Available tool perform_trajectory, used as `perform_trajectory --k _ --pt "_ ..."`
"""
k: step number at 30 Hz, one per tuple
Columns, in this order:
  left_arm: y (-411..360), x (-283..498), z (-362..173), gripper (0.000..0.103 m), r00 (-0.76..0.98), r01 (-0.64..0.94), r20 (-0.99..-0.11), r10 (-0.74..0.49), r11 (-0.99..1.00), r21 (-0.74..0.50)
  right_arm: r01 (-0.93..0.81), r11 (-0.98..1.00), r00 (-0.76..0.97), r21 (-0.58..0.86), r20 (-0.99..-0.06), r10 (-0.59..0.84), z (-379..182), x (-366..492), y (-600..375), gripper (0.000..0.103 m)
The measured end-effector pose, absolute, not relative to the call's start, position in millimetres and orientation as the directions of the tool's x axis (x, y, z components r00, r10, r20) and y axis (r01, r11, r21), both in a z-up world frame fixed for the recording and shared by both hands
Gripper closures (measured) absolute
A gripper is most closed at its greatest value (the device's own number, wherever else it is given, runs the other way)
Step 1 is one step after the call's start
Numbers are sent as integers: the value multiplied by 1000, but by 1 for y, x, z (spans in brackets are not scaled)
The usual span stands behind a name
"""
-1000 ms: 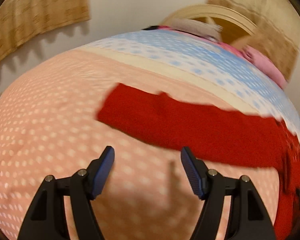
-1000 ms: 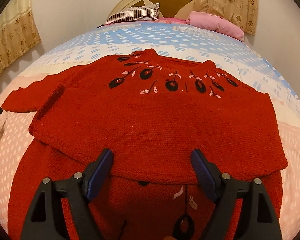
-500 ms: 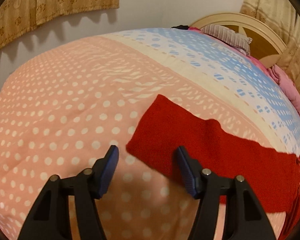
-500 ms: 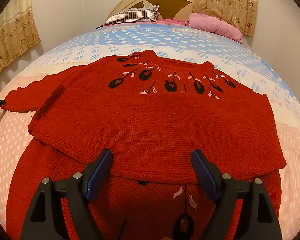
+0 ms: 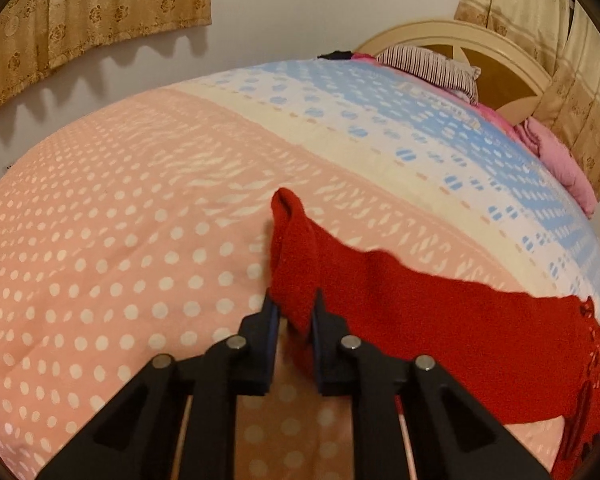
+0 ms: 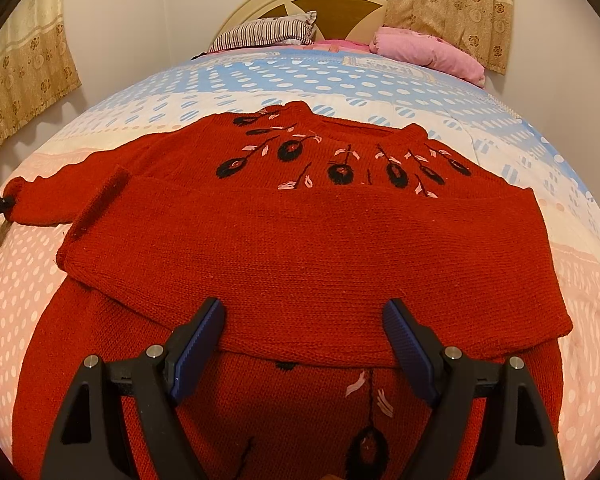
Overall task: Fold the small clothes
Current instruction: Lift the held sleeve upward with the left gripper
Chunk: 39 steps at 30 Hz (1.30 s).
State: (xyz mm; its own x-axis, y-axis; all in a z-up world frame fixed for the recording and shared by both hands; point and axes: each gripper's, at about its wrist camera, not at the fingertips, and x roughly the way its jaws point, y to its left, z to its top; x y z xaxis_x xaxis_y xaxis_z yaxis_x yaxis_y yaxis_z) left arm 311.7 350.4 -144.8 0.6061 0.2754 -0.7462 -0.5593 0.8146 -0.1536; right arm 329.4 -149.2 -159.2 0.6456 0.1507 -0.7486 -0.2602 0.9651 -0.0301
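Left wrist: left gripper (image 5: 293, 316) closing, fingers pinching red sweater (image 6: 300, 248) sleeve cuff (image 5: 288, 216); right gripper (image 6: 304, 332) fingers open.

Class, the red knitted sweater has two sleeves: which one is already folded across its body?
The sleeve on the right of the right wrist view lies folded across the red knitted sweater; the other sleeve is stretched out sideways, its cuff between the closing left gripper.

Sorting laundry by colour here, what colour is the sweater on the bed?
Red sweater, with black and pink flower embroidery near the neck; clearest in the right wrist view.
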Motion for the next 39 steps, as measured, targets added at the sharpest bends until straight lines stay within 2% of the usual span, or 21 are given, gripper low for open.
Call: perform_trajectory --k 11,22,39 --pt "341 308 -108 88 669 -511 -701 247 838 -192 -260 965 646 -36 -749 146 -159 329 -149 20" --pt "327 308 -87 89 704 -462 -693 155 841 -282 -259 965 647 -34 -749 147 -159 329 -149 20" --pt "248 318 -32 89 790 -289 -613 8 887 -361 -257 966 632 -6 -757 163 -160 333 -151 19"
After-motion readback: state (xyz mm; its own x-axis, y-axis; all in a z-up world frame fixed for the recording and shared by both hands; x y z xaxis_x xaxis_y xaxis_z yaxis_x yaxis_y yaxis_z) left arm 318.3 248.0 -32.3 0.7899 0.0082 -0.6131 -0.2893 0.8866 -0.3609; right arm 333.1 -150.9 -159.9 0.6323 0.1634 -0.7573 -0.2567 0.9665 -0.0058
